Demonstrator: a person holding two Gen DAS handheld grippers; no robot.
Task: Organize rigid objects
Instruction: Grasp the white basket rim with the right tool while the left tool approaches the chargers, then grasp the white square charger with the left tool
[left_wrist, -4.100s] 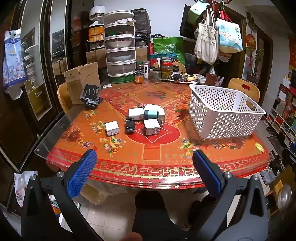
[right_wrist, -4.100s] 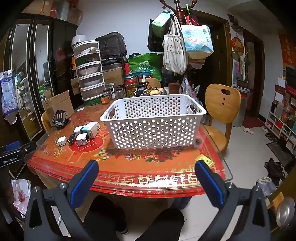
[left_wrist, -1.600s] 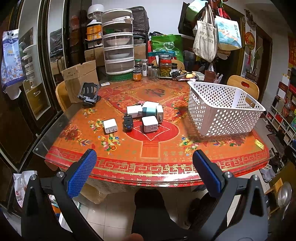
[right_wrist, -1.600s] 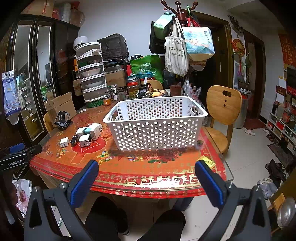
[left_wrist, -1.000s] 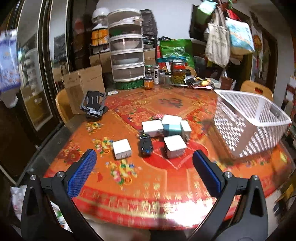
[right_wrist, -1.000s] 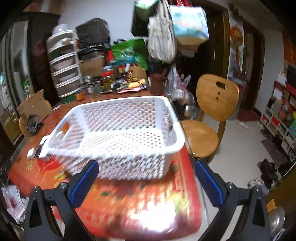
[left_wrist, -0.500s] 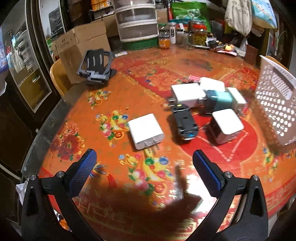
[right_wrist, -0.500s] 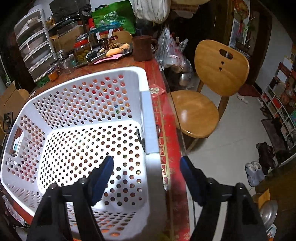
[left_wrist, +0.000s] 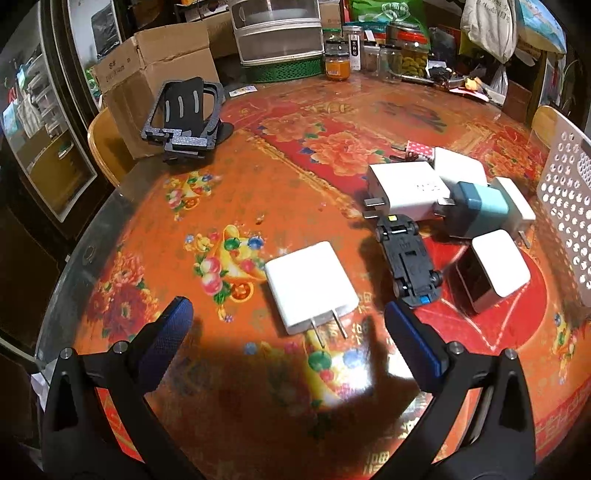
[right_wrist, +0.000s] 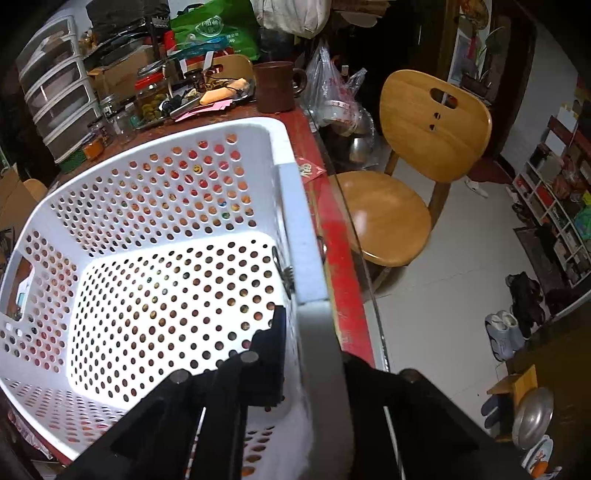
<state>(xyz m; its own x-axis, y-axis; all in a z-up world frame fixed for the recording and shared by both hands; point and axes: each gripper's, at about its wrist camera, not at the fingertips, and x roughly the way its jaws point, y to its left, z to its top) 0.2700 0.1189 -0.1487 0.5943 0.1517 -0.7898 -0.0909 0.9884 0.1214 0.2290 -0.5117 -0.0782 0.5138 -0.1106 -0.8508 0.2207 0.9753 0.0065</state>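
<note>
Both grippers have closed in on the table since four seconds back, when they hung off its near edge. The left gripper (left_wrist: 288, 321) now hovers low over the tabletop with its jaws spread wide and nothing between them; the right gripper (right_wrist: 310, 332) has gone from wide open to clamped on the near right wall of the white basket (right_wrist: 291, 206), one finger inside and one outside the rim.

Nearest the left gripper, almost between its blue pads, lies a flat white charger (left_wrist: 310, 286) with its two prongs pointing back at the camera. Just past it to the right sits a small black toy car (left_wrist: 406, 266), belly up, and beside that a white cube charger (left_wrist: 498, 269). Farther on is a huddle of four more plugs touching one another: a large white one (left_wrist: 406, 190), a teal one (left_wrist: 480, 206) and two more white ones behind and to the right. That makes six chargers and one car, all on the red floral table (left_wrist: 314, 122). Beyond them stand a black phone stand (left_wrist: 184, 114) and jars at the far edge.

Nothing is sorted yet, by my reading: the basket shows only its bare perforated floor, so all seven pieces are left to move.
</note>
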